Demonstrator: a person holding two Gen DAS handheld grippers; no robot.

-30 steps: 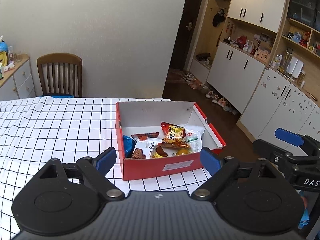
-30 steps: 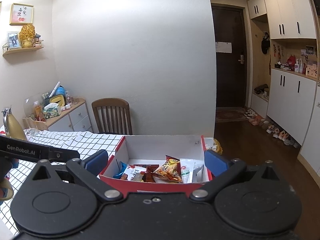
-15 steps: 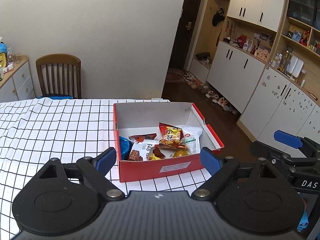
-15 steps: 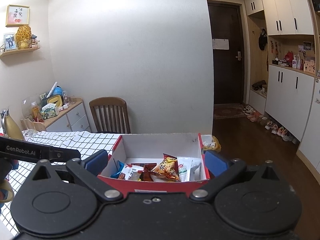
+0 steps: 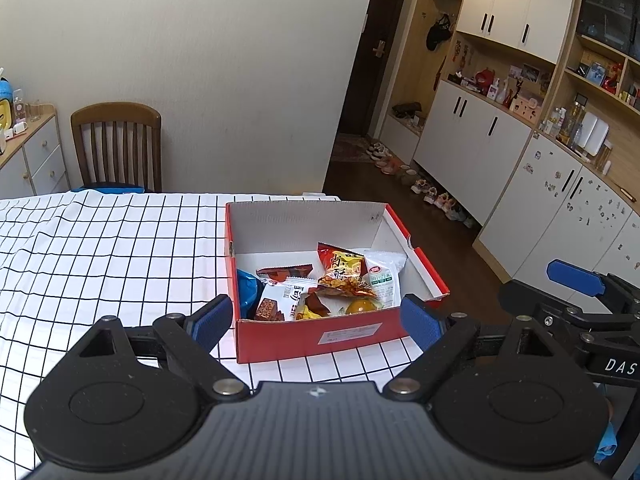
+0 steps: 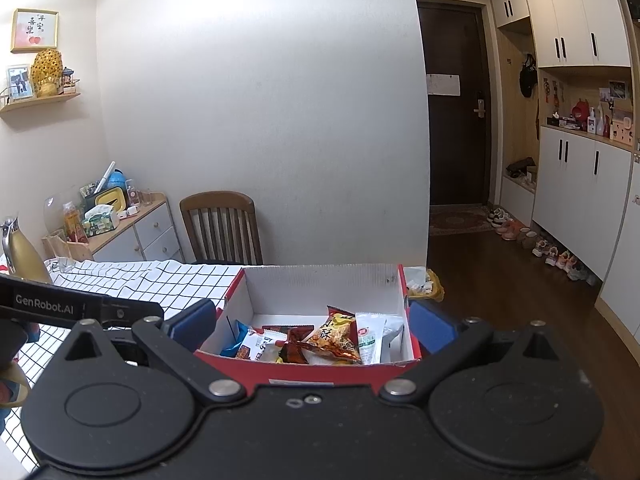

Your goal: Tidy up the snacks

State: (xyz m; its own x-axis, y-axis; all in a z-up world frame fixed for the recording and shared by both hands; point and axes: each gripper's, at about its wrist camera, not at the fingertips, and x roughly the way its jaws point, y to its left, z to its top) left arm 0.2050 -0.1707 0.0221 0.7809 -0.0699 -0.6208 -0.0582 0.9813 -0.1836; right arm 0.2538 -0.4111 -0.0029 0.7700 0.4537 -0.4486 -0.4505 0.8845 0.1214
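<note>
A red cardboard box (image 5: 352,338) (image 6: 412,344) with white inner walls sits near the table's right edge. Inside lie several snack packets: an orange-red bag (image 5: 342,272) (image 6: 334,334), a white-green packet (image 5: 382,278) (image 6: 370,338), a white bar wrapper (image 5: 280,300), a blue packet (image 5: 245,286). My left gripper (image 5: 316,320) hovers open just short of the box's front wall, nothing between its blue pads. My right gripper (image 6: 312,324) also stands open and empty, straddling the box's front; its side shows at the right of the left wrist view (image 5: 576,280).
The table wears a white cloth with black grid (image 5: 100,248). A wooden chair (image 5: 116,144) stands behind it against the wall. A drawer cabinet (image 6: 132,232) with clutter is at the back left, and a gold kettle (image 6: 20,252) on the table. Right of the table is open wooden floor (image 6: 500,280).
Both grippers have drawn back and risen slightly from the box, which sits a little farther and higher in the views. Their jaws stay open.
</note>
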